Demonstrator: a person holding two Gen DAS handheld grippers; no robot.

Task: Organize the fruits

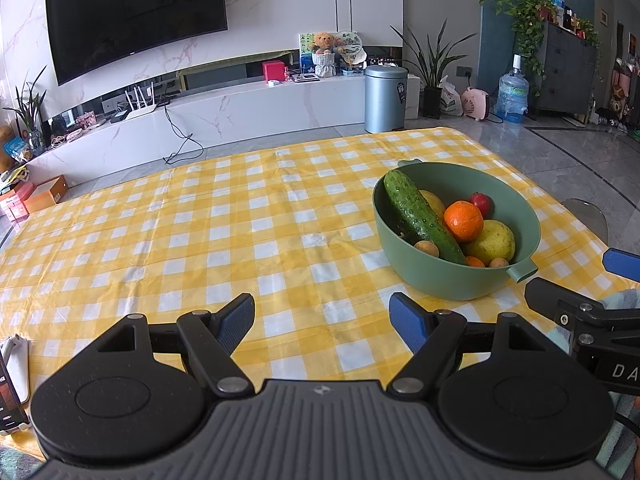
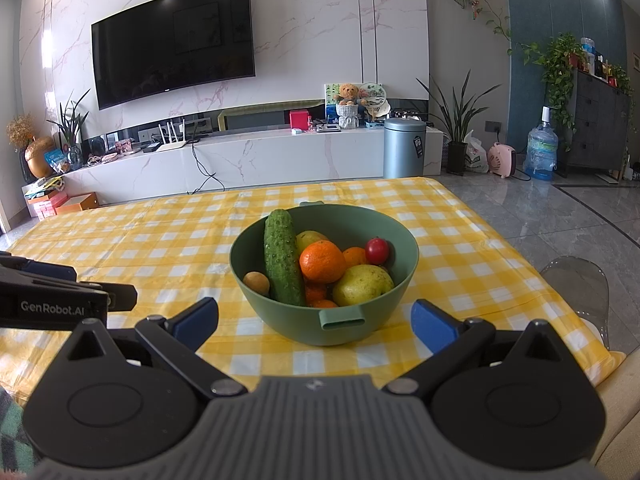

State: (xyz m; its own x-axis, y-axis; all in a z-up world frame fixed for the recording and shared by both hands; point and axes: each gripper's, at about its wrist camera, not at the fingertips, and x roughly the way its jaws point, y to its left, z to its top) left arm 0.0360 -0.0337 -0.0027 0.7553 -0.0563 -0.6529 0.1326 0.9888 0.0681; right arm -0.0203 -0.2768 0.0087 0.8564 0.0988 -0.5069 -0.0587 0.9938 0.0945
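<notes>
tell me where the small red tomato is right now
The small red tomato sits in the green bowl at its far right side in the right wrist view, just behind the yellow pear and beside a tangerine.

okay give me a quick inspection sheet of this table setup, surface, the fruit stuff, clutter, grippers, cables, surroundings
Surface: yellow checked tablecloth, flat.
Job's things: green bowl holding cucumber, orange, pear, tomato and small brown fruits.
Clutter: white stand with a dark device at the table's near left edge.
Grippers: left gripper and right gripper both open, empty.
Cables: black cable hanging from the TV bench.
Surroundings: TV, bin, water jug, plants.
</notes>
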